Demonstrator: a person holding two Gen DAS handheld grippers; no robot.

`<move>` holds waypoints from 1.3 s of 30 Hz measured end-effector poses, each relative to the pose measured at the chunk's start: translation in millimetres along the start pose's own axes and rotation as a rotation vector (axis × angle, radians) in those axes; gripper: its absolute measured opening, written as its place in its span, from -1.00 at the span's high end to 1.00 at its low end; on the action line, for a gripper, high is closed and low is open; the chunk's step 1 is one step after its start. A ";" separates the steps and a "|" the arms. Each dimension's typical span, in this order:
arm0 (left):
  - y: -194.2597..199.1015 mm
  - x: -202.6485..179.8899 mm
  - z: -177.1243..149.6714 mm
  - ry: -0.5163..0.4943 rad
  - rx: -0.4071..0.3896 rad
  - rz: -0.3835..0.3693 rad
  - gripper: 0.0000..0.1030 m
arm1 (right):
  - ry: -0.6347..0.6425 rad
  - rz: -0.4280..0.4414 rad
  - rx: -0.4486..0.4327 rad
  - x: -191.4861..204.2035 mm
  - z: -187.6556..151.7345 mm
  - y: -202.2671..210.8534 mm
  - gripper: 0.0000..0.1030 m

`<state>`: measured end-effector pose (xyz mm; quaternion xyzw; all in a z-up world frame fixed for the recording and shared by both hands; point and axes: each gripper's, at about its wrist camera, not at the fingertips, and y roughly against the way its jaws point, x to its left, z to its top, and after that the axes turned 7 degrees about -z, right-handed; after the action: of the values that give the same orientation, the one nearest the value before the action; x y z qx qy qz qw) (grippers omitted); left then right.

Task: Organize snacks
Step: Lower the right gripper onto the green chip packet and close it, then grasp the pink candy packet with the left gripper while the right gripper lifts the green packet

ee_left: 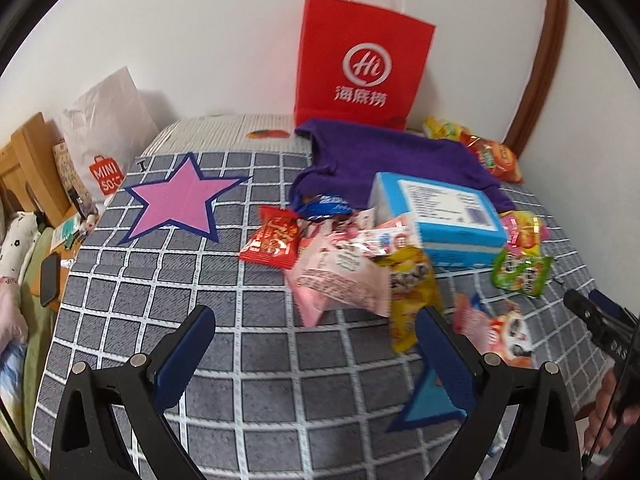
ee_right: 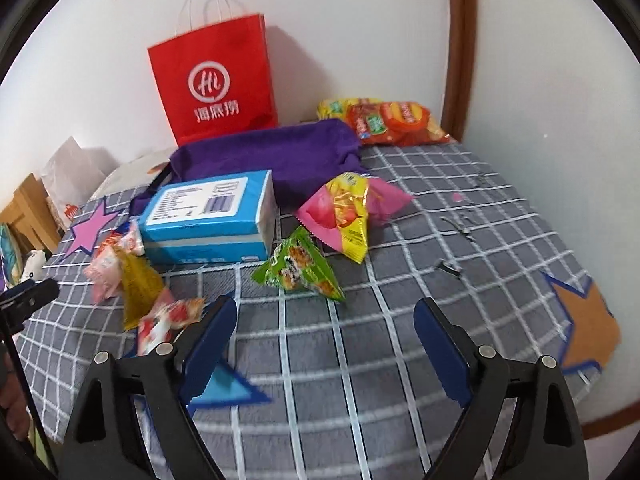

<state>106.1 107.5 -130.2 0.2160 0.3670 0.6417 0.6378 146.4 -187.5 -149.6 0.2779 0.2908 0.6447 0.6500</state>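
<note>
Left gripper [ee_left: 316, 344] fingers wide apart, nothing between them, over bare grid cloth [ee_left: 260, 336]. Right gripper [ee_right: 324, 332] likewise spread and empty, jaws easing slightly inward. Blue triangle marker [ee_right: 224, 388] lies just beside the right gripper's left finger. Beyond: loose snack packets, a green packet [ee_right: 298, 268] nearest centre and a pink-yellow packet [ee_right: 348, 212] behind it. Blue box [ee_right: 212, 216] lies flat, long axis across the view, against the purple cloth [ee_right: 280, 152]. Red paper bag [ee_right: 216, 80] stands upright at the wall. Open cloth to the right, up to the orange star [ee_right: 588, 328] by the edge.
</note>
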 end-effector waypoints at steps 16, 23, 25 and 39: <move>-47.6 18.3 7.3 0.009 0.052 -0.040 -0.94 | 0.037 0.065 0.100 22.3 17.9 -95.6 -0.23; -65.6 5.8 16.0 -0.036 0.084 -0.093 -0.94 | 0.058 0.080 0.081 23.1 11.4 -83.8 0.02; -73.5 1.9 16.8 -0.051 0.101 -0.100 -0.94 | 0.054 0.077 0.077 19.6 7.6 -77.3 0.02; -75.5 -2.9 13.7 -0.121 0.117 -0.068 0.07 | 0.048 0.037 0.081 10.7 -9.9 -47.4 0.03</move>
<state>166.4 101.0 -177.3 0.2787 0.3717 0.5828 0.6667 171.2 -177.6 -191.4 0.2937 0.3270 0.6507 0.6192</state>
